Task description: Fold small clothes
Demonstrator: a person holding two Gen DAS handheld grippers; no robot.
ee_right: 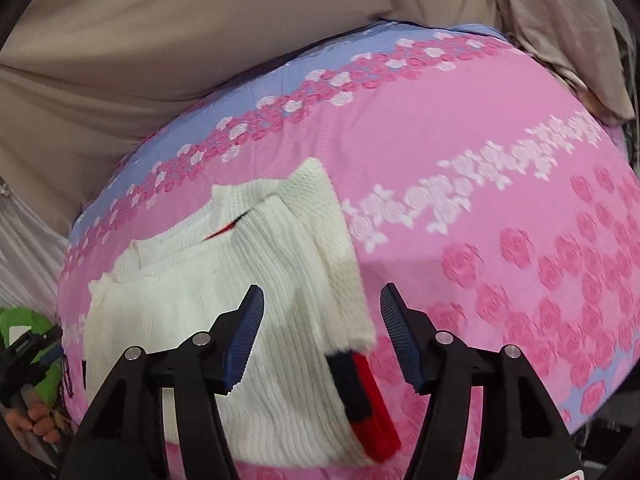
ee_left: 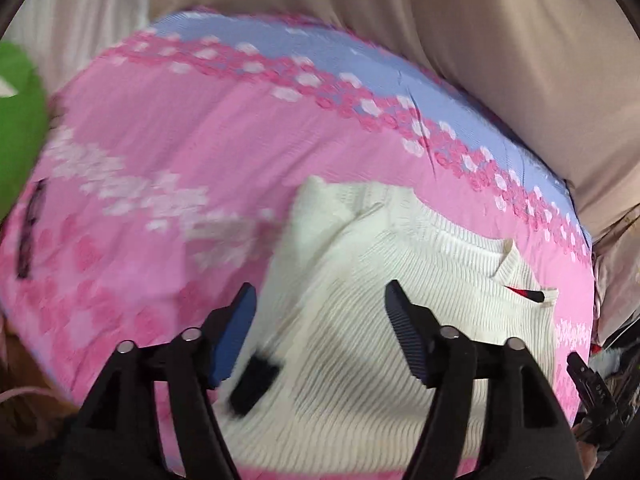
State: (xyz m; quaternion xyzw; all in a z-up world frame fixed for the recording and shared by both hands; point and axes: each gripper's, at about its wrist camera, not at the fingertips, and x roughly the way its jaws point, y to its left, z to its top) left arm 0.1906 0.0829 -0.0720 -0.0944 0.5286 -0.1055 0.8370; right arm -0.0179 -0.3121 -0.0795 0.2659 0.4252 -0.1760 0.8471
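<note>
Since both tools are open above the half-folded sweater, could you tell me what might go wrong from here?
1. The sleeve folded over the sweater lies loose; a careless grab may undo it.
2. The right tool straddles the sleeve edge and may pinch the pink bedsheet too.
3. The left tool is open over thick ribbed knit and may catch only one layer.

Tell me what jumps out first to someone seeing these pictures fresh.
The cream knit sweater lies on a bright pink flowered bedspread, one sleeve folded across it, ending in a dark and red cuff. Both the right gripper and the left gripper hang open above it, holding nothing.
</note>
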